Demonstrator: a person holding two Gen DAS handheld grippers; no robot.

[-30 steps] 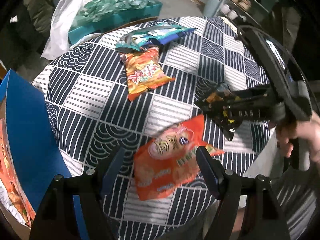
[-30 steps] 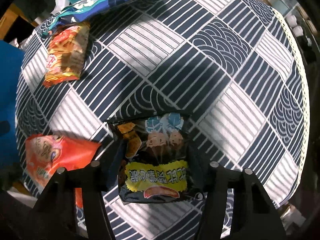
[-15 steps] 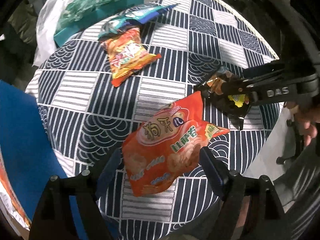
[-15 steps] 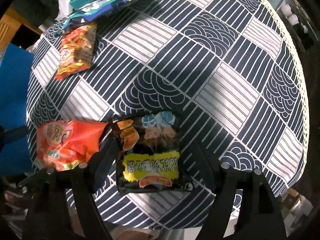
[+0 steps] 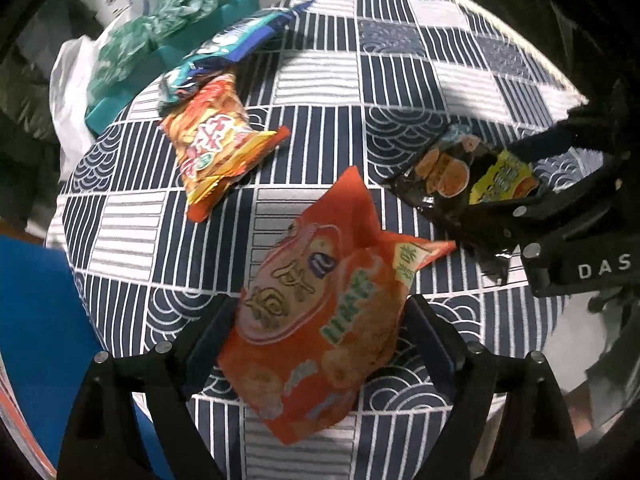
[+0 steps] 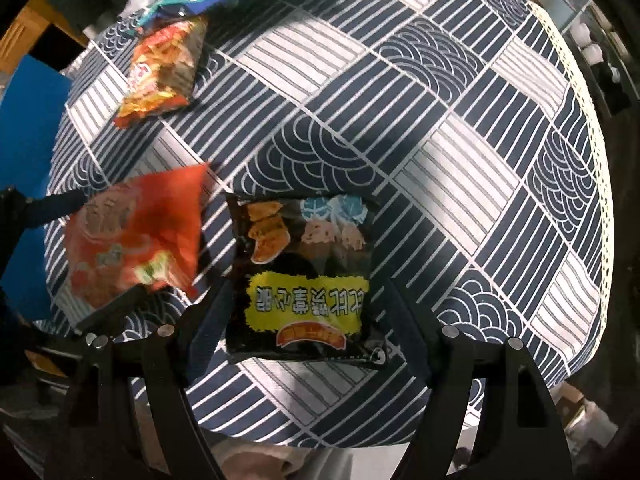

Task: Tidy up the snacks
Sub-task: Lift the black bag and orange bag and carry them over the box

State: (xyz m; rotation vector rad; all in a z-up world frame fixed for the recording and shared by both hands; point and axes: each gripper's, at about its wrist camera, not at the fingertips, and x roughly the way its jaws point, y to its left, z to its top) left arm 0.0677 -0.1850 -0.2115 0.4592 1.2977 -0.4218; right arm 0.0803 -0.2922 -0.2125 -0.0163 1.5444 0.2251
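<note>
Table: round, under a navy-and-white cloth of striped and wave-pattern squares.
Left tool: points down at the table; jaws opening, set wide, with the red-orange snack bag between them; whether the pads still touch the bag's sides cannot be told.
Right tool: points straight down; jaws parted, the black snack bag lying flat between them, a gap showing beside the right finger.
Red-orange and black bags: just beside each other, corners nearly touching.
Orange-yellow snack bag: well beyond both tools, flat on the cloth.
Blue-teal snack bag: just past the orange-yellow one, at the table's far edge.
Blue panel: beside the left tool, off the table's edge.
</note>
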